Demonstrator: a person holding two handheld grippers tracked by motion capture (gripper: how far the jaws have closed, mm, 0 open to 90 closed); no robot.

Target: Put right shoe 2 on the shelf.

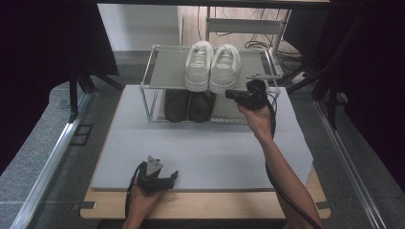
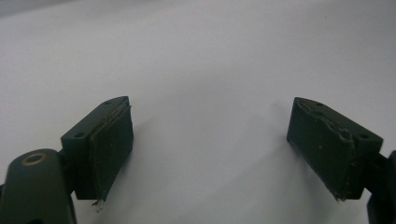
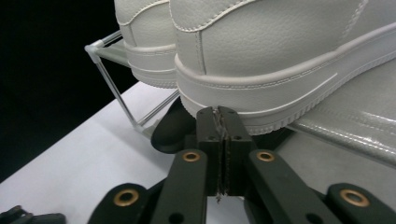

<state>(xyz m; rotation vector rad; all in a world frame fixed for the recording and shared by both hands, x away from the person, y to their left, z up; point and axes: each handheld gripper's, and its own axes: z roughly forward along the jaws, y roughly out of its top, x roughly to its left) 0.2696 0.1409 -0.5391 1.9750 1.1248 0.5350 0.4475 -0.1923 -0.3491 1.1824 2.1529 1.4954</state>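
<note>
A pair of white sneakers [image 1: 211, 67] stands on the top shelf of a wire shoe rack [image 1: 165, 67], heels toward me. A pair of black shoes [image 1: 188, 105] sits underneath on the grey mat [image 1: 215, 148]. My right gripper [image 1: 229, 94] is held at the rack's right front, jaws shut with nothing between them. In the right gripper view its tips [image 3: 218, 114] sit right at the heel sole of the nearer white sneaker [image 3: 280, 56]; whether they touch it is unclear. My left gripper [image 1: 173, 176] rests low at the mat's front edge, open and empty [image 2: 211, 105].
The rack's thin metal frame [image 3: 112, 79] and glossy shelf [image 3: 355, 121] lie close to the right jaws, with a black shoe toe [image 3: 170, 133] below. A wooden table edge [image 1: 205, 205] borders the mat. Dark stands and cables surround the table.
</note>
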